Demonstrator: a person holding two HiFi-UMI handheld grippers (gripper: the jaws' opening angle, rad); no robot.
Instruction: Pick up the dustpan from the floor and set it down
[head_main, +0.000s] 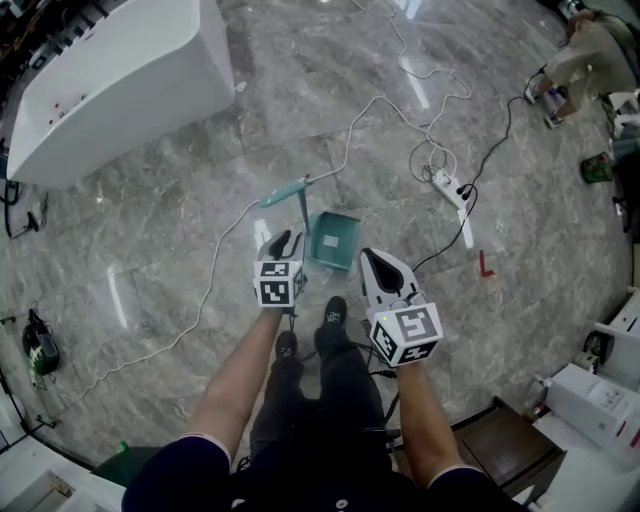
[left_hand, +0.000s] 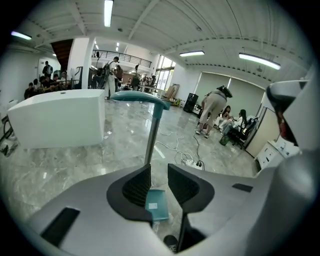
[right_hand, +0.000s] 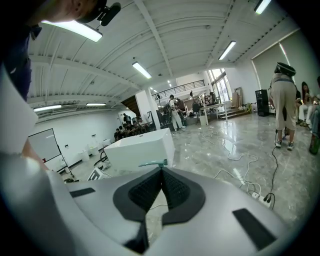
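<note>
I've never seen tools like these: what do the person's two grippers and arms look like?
Both the left gripper and the right gripper are pale-grey shells tapering to two jaws with black ribbed pads. Each carries a white cube with black square markers. The person wears dark short sleeves with pale cuffs, dark trousers and black shoes.

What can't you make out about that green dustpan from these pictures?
- Head view: the label on the dustpan, too small to read.
- Left gripper view: much of the pan, hidden behind the left gripper.
- Right gripper view: everything below the handle top, hidden behind the right gripper.
</note>
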